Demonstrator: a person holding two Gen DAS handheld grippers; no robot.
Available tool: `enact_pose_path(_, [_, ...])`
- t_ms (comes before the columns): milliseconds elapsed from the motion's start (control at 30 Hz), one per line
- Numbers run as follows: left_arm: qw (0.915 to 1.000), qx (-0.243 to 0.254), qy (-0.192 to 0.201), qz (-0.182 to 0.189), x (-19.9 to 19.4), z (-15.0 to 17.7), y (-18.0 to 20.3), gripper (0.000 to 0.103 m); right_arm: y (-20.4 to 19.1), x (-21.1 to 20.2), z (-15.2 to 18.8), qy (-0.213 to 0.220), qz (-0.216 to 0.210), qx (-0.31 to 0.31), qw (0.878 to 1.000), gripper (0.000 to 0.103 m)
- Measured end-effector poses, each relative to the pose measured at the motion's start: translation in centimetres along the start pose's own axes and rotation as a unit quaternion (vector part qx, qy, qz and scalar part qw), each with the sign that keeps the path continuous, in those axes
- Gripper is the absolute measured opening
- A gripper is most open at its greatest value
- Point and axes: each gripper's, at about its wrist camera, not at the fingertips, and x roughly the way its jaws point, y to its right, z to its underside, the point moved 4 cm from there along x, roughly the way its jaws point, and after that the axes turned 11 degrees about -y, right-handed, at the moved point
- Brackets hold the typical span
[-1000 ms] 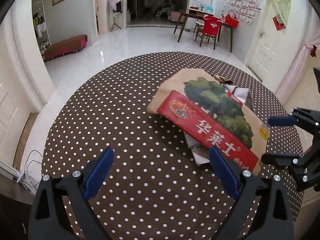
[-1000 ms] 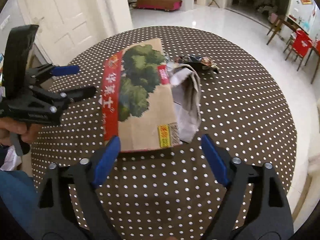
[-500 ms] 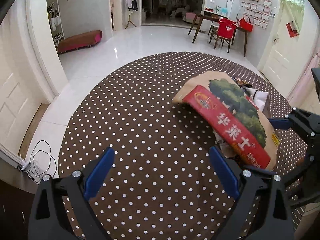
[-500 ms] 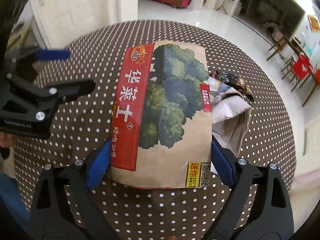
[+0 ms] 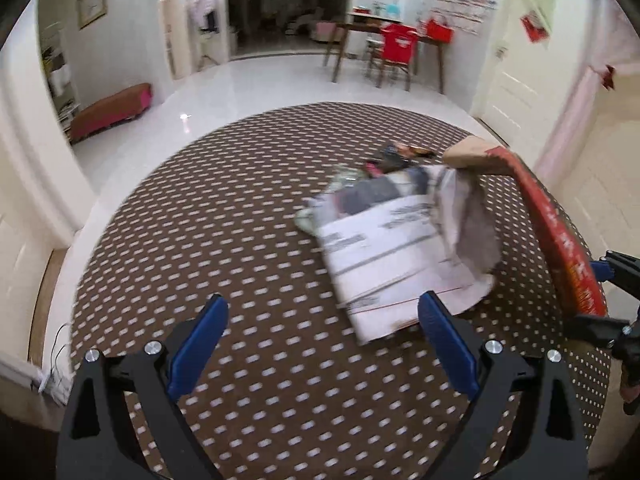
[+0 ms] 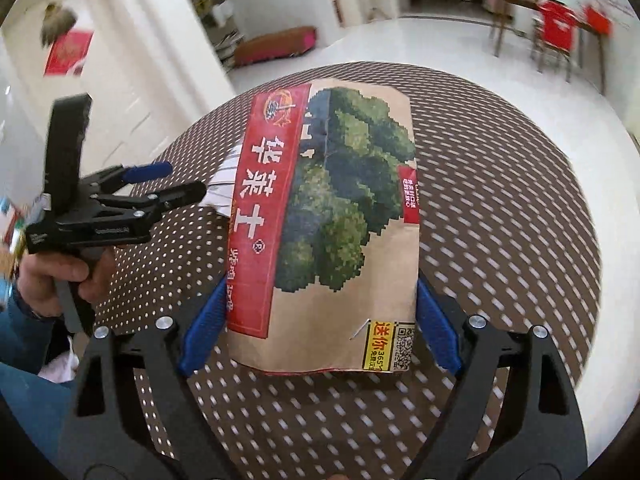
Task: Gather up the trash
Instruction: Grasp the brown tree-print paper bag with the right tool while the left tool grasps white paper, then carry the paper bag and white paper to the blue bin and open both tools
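Observation:
A brown paper bag point(image 6: 328, 216) with a red band and a green tree print sits between the blue pads of my right gripper point(image 6: 318, 320), which is shut on its sides and holds it tilted up off the table. In the left wrist view the bag point(image 5: 556, 232) stands on edge at the right. A white crumpled paper wrapper point(image 5: 396, 248) and a dark snack wrapper point(image 5: 400, 156) lie uncovered on the table. My left gripper point(image 5: 324, 340) is open and empty, just short of the white paper; it also shows in the right wrist view point(image 6: 168, 184).
The round table point(image 5: 240, 240) has a brown cloth with white dots. White floor surrounds it. A red bench point(image 5: 112, 112) stands at the far left, a wooden table with a red chair point(image 5: 396, 52) at the back.
My right gripper has closed on the bag and tipped it up, uncovering the white paper beneath. My left gripper has swung right to face that paper.

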Motion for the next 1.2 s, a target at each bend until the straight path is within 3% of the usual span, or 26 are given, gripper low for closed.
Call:
enact_pose_path(200, [0.9995, 0.03, -0.007, 0.006, 1.5, -2.2, 3.0, 0.094, 2.5, -0.9, 1.6, 0.007, 0.042, 0.062, 0.997, 0.084])
enact_pose_path(300, [0.9981, 0.061, 0.01, -0.011, 1.6, -3.7, 4.9, 0.094, 3.6, -1.2, 1.3, 0.001, 0.065, 0.067, 0.996, 0.088])
enact_pose_path(433, [0.9922, 0.118, 0.016, -0.037, 2.7, -5.8, 7.9, 0.094, 1.6, 0.4, 1.1, -0.029, 0.101, 0.049, 0.993, 0.091])
enact_pose_path(533, [0.9889, 0.141, 0.015, -0.045, 3.6, -7.3, 9.5, 0.093, 1.4, 0.5, 1.3, -0.026, 0.107, 0.053, 0.993, 0.094])
enact_pose_path(567, [0.9887, 0.145, 0.013, -0.039, 3.9, -7.6, 9.9, 0.087, 1.4, 0.6, 0.7, -0.022, 0.101, 0.056, 0.993, 0.094])
enact_pose_path(600, [0.9887, 0.147, 0.004, -0.028, 4.2, -7.8, 10.3, 0.065, 1.9, 0.4, 0.3, -0.018, 0.096, 0.06, 0.993, 0.095])
enact_pose_path(667, [0.9885, 0.149, 0.002, -0.023, 4.2, -7.9, 10.7, 0.046, 2.2, -0.6, -0.1, -0.009, 0.093, 0.072, 0.993, 0.096])
enact_pose_path(700, [0.9889, 0.148, -0.001, -0.014, 4.2, -8.0, 10.7, 0.023, 2.4, -0.8, -0.5, -0.003, 0.094, 0.079, 0.992, 0.096])
enact_pose_path(733, [0.9897, 0.143, -0.007, 0.0, 4.3, -7.9, 10.7, 0.012, 2.9, -1.2, -0.3, 0.0, 0.09, 0.081, 0.993, 0.096])
enact_pose_path(800, [0.9915, 0.128, -0.011, 0.02, 4.2, -8.0, 10.3, 0.008, 3.9, -1.3, -1.0, 0.006, 0.079, 0.099, 0.992, 0.096])
enact_pose_path(867, [0.9924, 0.119, -0.009, 0.028, 3.9, -8.0, 10.2, 0.007, 5.3, -0.9, -1.8, 0.01, 0.033, 0.122, 0.992, 0.096])
enact_pose_path(900, [0.9928, 0.116, -0.009, 0.031, 3.7, -7.7, 10.0, 0.007, 6.0, -0.6, -2.1, 0.013, 0.007, 0.135, 0.991, 0.091])
enact_pose_path(933, [0.993, 0.113, -0.008, 0.032, 3.5, -7.5, 9.8, 0.006, 6.9, 0.0, -2.5, 0.011, -0.013, 0.148, 0.989, 0.06])
enact_pose_path(967, [0.9931, 0.112, -0.007, 0.033, 3.3, -7.4, 9.8, 0.006, 7.6, 0.5, -2.8, 0.006, -0.029, 0.156, 0.987, 0.04])
enact_pose_path(1000, [0.9932, 0.111, -0.006, 0.036, 3.0, -7.2, 9.7, 0.005, 8.0, 0.7, -3.1, 0.008, -0.049, 0.167, 0.985, 0.028])
enact_pose_path(1033, [0.9934, 0.108, -0.006, 0.039, 2.9, -6.9, 9.7, 0.005, 7.9, 0.6, -3.1, 0.015, -0.062, 0.168, 0.984, 0.021])
enact_pose_path(1200, [0.9936, 0.098, -0.001, 0.056, 1.5, -5.8, 9.5, 0.004, 6.2, -1.6, -3.5, 0.042, -0.074, 0.132, 0.988, 0.008])
